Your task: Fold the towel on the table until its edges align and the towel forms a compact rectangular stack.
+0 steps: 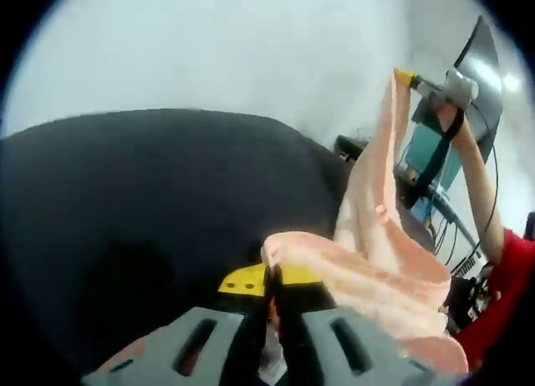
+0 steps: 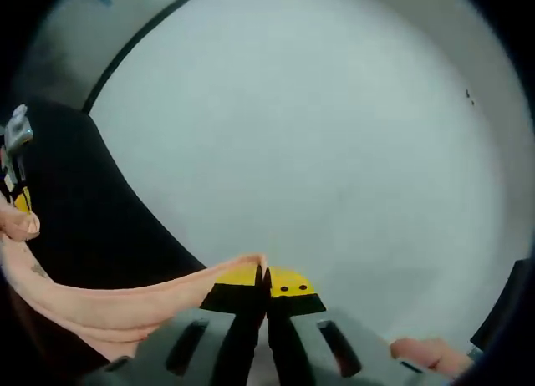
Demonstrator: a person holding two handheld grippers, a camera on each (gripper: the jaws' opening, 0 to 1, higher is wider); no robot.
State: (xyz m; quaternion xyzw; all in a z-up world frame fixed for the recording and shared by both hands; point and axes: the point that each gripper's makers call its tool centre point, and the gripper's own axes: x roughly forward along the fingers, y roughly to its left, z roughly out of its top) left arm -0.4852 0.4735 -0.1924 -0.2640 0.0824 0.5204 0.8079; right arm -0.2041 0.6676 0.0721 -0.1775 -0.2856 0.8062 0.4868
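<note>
- Holding the towel [image 1: 380, 236] up off the black table [image 1: 150, 202], you've got it strung between both grippers so it hangs free to fold.
- Your left gripper [image 1: 269, 279] has its yellow-tipped fingers clamped together on a bunched edge right at the tips.
- Your right gripper [image 2: 266, 283] pinches another edge; fingers together, cloth trailing away leftward.
- Soft peach terry, limp and draping in loose folds.

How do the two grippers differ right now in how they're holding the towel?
The left gripper pinches a bunched corner of the towel low, near the dark table; the right gripper pinches a thin edge, raised high against the pale wall. Both have yellow-tipped jaws shut on the same peach towel.
</note>
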